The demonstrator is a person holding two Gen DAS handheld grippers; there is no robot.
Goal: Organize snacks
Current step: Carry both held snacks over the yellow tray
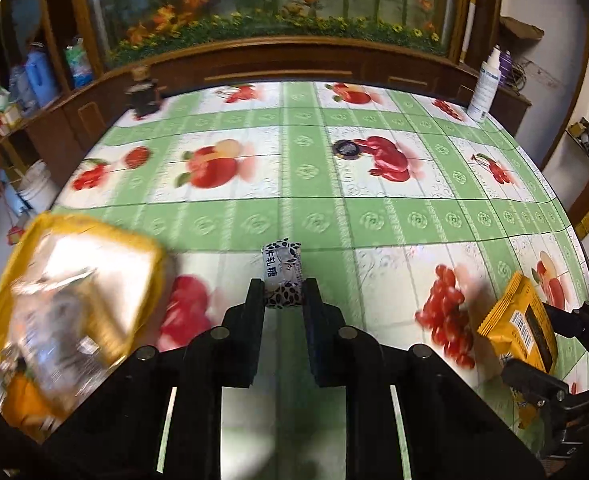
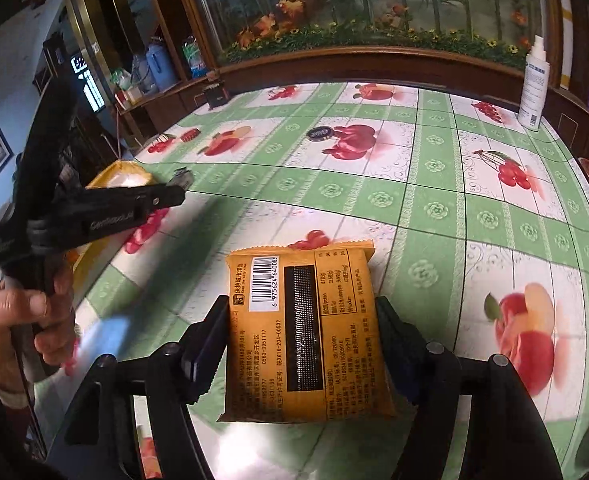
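The left claw (image 1: 283, 294) pinches a small wrapped candy (image 1: 281, 276) above the bench (image 1: 374, 216), beside a yellow tray (image 1: 26, 248) at the left edge that already holds several blurred packets. The right claw (image 2: 302, 344) grips an orange packet (image 2: 302, 332), clear of the bench (barcode side up). I judge the sorting well along: both snacks are lifted but not yet in the tray, and a dark round item (image 1: 347, 149) lies further back, untouched

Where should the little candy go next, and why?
Probably left, into the yellow basket. The left gripper is shut on the small candy, held above the table, and the basket beside it already holds snack packets.
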